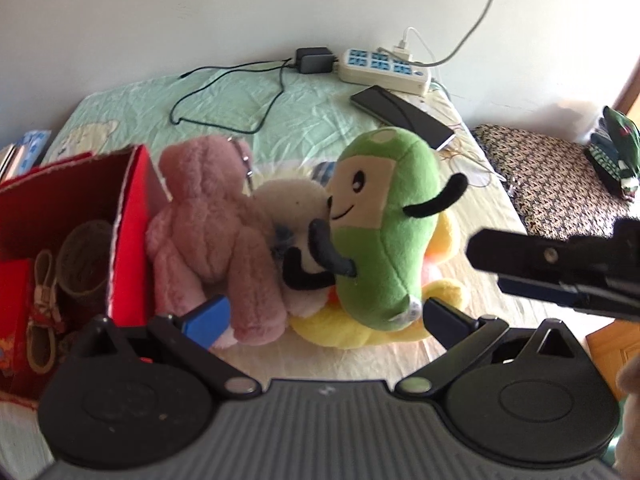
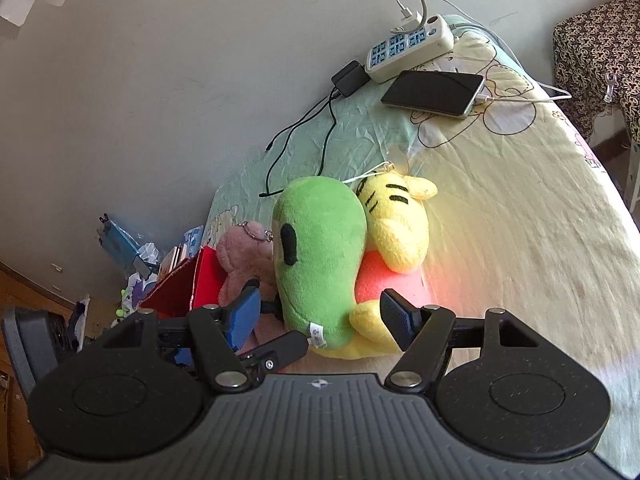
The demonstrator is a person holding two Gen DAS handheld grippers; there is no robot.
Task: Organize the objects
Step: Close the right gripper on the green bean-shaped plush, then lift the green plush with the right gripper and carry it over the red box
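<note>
A pile of soft toys lies on the bed: a green plush (image 1: 384, 232) (image 2: 320, 256) with a smiling face, a pink plush (image 1: 212, 232) (image 2: 244, 264), a white plush (image 1: 292, 204) and a yellow plush (image 1: 360, 328) (image 2: 400, 228) underneath. An open red box (image 1: 132, 232) (image 2: 188, 284) stands just left of the pink one. My left gripper (image 1: 326, 316) is open, its fingers either side of the pile's near edge. My right gripper (image 2: 320, 314) (image 1: 484, 268) is open too, with the green plush's tagged end between its fingers.
A white power strip (image 1: 384, 66) (image 2: 408, 46), a black adapter (image 1: 314, 60) with its cable and a dark phone (image 1: 404, 118) (image 2: 434, 92) lie at the back by the wall. A patterned cloth-covered stool (image 1: 560, 184) stands to the right. The red box holds small shoes (image 1: 44, 312).
</note>
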